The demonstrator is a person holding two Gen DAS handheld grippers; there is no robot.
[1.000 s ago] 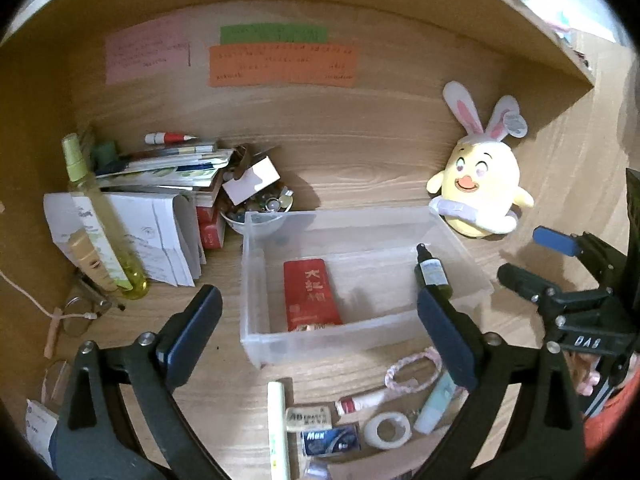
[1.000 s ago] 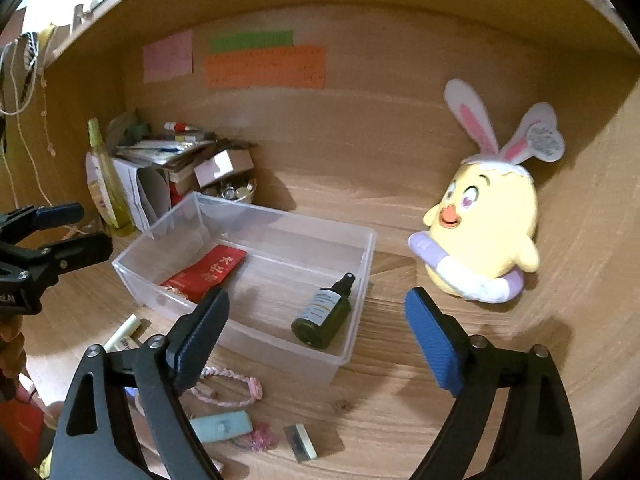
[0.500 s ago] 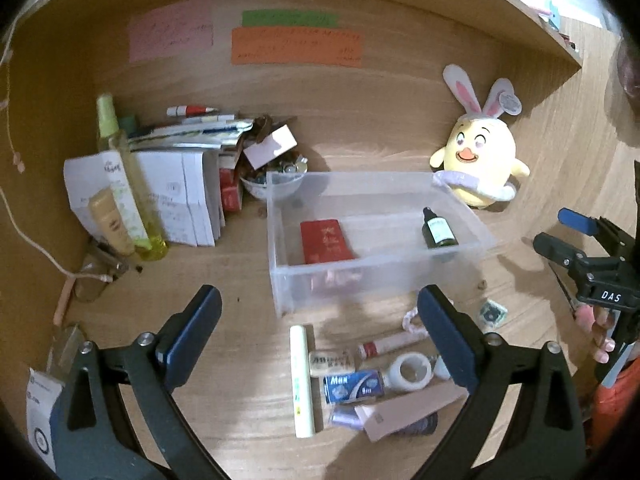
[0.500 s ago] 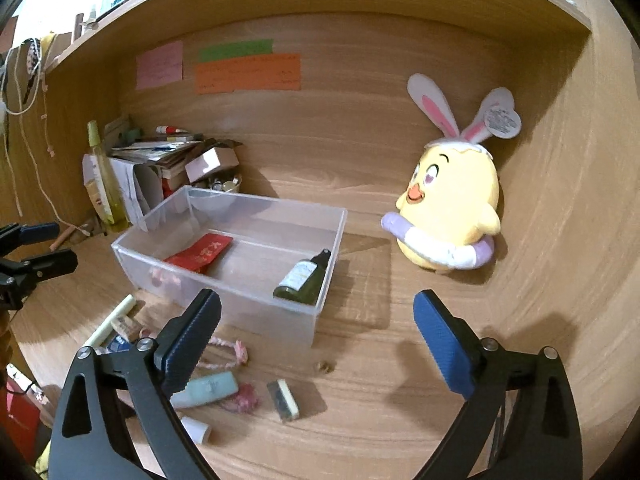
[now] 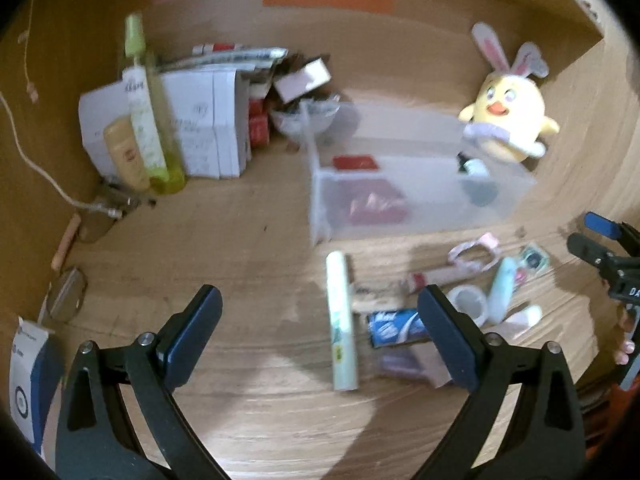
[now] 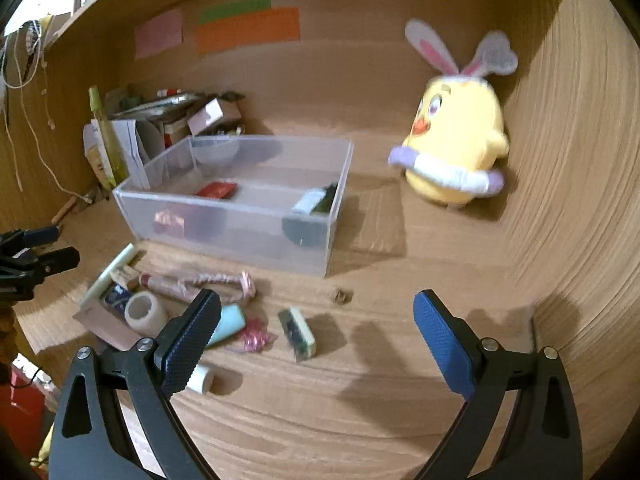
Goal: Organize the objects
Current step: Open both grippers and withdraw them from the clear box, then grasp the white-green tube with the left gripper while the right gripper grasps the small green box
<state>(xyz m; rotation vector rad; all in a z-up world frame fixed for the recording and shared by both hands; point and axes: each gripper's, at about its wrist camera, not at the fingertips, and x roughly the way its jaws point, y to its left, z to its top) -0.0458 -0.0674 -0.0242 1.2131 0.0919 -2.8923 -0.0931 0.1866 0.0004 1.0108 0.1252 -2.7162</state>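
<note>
Each claw has black arms, silver screws and blue textured pads.

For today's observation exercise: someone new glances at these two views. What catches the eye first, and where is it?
The yellow bunny-eared plush stands out first, sitting in the far right corner of the desk. Next comes the clear bin at the centre, holding a red packet and a dark bottle. In front of it lies a scatter of small items, including a tape roll.
</note>
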